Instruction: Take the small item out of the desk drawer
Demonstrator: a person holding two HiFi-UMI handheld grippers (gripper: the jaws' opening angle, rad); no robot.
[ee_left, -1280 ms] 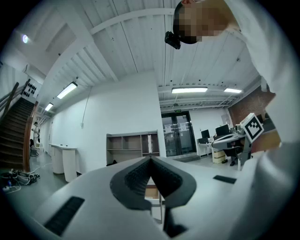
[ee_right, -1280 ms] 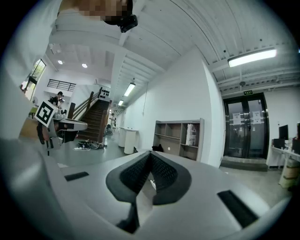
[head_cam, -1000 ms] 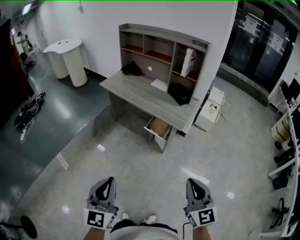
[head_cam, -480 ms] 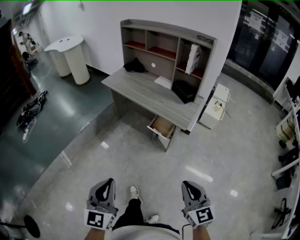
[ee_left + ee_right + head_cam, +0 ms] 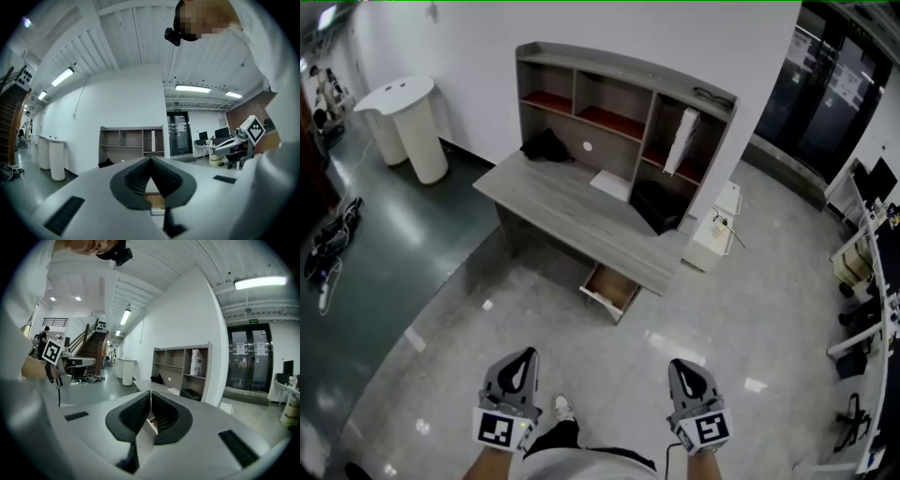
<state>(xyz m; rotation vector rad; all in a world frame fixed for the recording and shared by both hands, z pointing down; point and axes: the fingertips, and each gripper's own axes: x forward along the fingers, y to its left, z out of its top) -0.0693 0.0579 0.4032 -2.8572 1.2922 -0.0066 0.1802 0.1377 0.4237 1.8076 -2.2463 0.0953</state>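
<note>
Your left gripper & right gripper: jaws shut, empty. Open desk drawer at 12 o'clock, well apart; small item unseen. Reach in shut, you'll prob. shove it.

a desk is finished in matt grey wood-grain board, and its drawer is lined in paler, bare-looking wood. the pale floor is polished to a gloss, with light patches mirrored in it. the left gripper and right gripper are shelled in smooth matt grey plastic, with ribbed black pads
</note>
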